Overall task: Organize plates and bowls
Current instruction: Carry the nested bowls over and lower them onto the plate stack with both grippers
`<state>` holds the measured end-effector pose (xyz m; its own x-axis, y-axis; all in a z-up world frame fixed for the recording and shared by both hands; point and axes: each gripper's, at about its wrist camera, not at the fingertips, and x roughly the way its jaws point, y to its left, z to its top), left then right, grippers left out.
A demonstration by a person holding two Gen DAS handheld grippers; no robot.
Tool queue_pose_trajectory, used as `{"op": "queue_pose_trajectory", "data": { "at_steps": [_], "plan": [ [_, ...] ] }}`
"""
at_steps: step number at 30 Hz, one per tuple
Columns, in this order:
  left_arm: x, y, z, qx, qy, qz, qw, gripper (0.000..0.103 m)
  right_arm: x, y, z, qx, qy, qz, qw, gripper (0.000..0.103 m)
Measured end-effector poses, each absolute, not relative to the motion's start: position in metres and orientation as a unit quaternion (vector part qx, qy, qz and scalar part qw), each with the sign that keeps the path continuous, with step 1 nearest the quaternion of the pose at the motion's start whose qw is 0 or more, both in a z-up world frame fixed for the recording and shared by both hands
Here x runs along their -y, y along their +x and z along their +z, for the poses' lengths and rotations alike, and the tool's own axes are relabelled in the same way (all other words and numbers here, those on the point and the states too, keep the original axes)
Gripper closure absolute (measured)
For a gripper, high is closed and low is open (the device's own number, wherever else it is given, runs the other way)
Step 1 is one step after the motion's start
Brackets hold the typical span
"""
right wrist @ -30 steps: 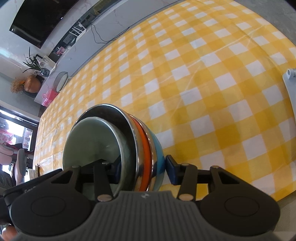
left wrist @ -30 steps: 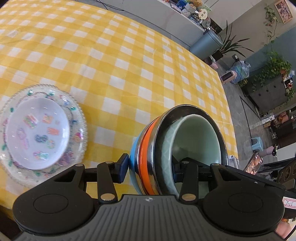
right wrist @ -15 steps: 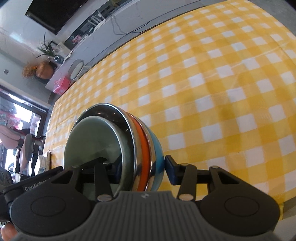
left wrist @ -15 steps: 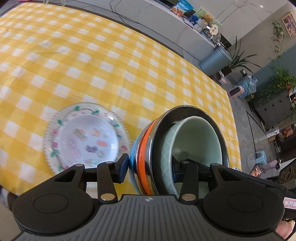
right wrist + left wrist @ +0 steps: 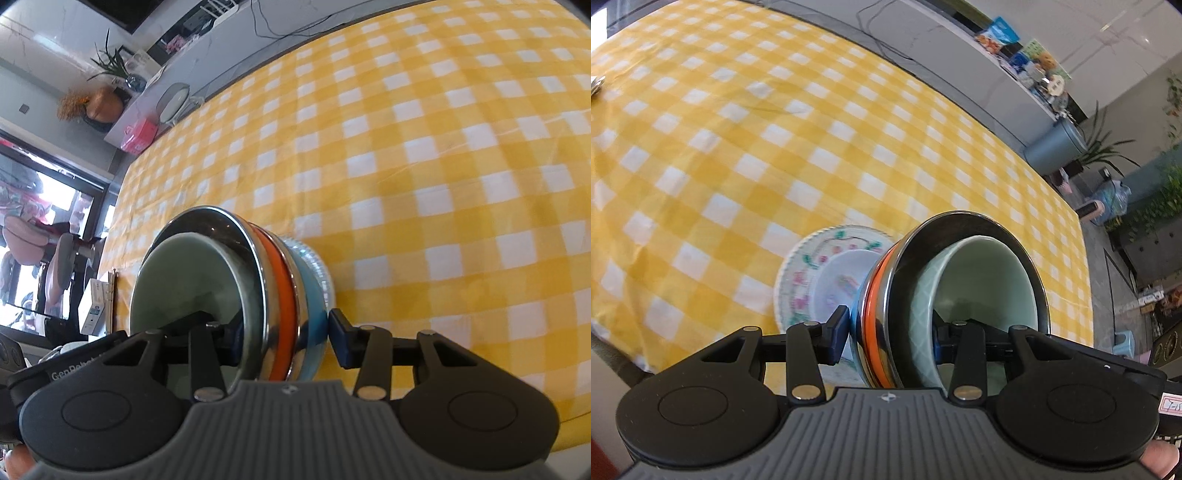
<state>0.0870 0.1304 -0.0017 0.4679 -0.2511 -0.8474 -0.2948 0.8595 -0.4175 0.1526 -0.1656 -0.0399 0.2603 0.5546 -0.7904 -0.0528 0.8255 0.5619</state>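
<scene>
A nested stack of bowls [image 5: 960,280], pale green inside steel, orange and blue, is held between both grippers. My left gripper [image 5: 886,332] is shut on one side of its rims. My right gripper [image 5: 284,332] is shut on the opposite side of the bowl stack [image 5: 236,295]. A white small plate [image 5: 842,284] with coloured prints lies on a patterned glass plate [image 5: 798,280] on the yellow checked tablecloth, directly under and left of the stack. The glass plate's edge [image 5: 325,273] shows behind the blue bowl in the right wrist view.
The yellow checked tablecloth [image 5: 775,129] stretches far ahead. Its near edge [image 5: 624,354] drops off at lower left. A counter with packets [image 5: 1015,48], a grey bin [image 5: 1056,144] and plants stand beyond the table. A pink box [image 5: 140,133] sits on a far shelf.
Both grippers have carried the bowl stack left over the plates. The plates have shifted from the far left of the left wrist view to just beneath the stack.
</scene>
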Motion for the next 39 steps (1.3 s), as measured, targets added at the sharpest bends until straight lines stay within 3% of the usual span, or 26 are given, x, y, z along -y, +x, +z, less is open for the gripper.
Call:
{"op": "queue_pose_trajectory", "data": {
  "at_steps": [39],
  "plan": [
    [-0.156, 0.109, -0.007, -0.514, -0.268, 0.028, 0.814, 0.06, 0.139, 0.177, -0.051, -0.589, 0.207, 0.197, 0.756, 0.063]
  ]
}}
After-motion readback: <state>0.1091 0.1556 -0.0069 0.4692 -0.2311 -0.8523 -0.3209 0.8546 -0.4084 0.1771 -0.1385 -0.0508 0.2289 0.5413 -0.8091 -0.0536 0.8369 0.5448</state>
